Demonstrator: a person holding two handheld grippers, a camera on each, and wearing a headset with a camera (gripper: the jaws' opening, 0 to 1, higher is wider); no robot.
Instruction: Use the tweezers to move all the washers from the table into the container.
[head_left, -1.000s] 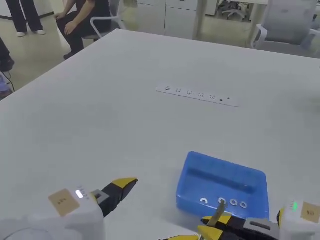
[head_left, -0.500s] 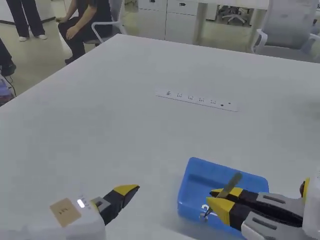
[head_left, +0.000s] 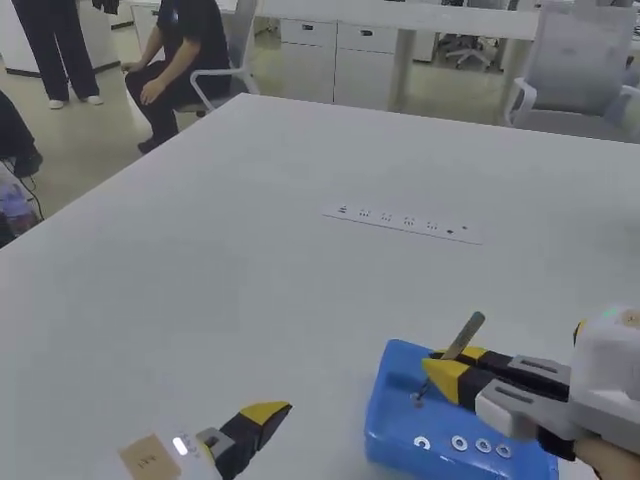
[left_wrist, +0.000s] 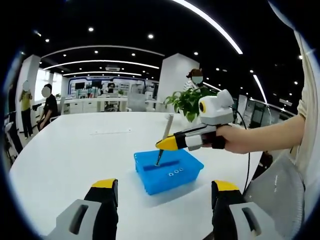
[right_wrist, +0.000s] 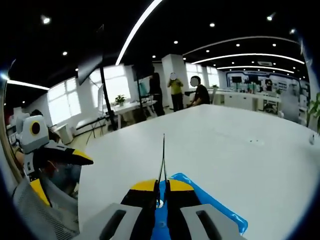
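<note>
I work at a broad white worktop (head_left: 200, 270) with a white socket strip (head_left: 405, 222) lying flat near its middle. Past its far edge stand white drawer cabinets (head_left: 340, 50) and, to the right, a grey chair (head_left: 575, 65). To the left, a person in black (head_left: 180, 45) sits above a beige floor (head_left: 80, 140). The ceiling is dark, crossed by long light strips (left_wrist: 210, 23) and dotted with spotlights. A white pillar (left_wrist: 172, 80) rises behind a leafy plant (left_wrist: 187, 102). Bright windows (right_wrist: 122, 80) line one wall.
</note>
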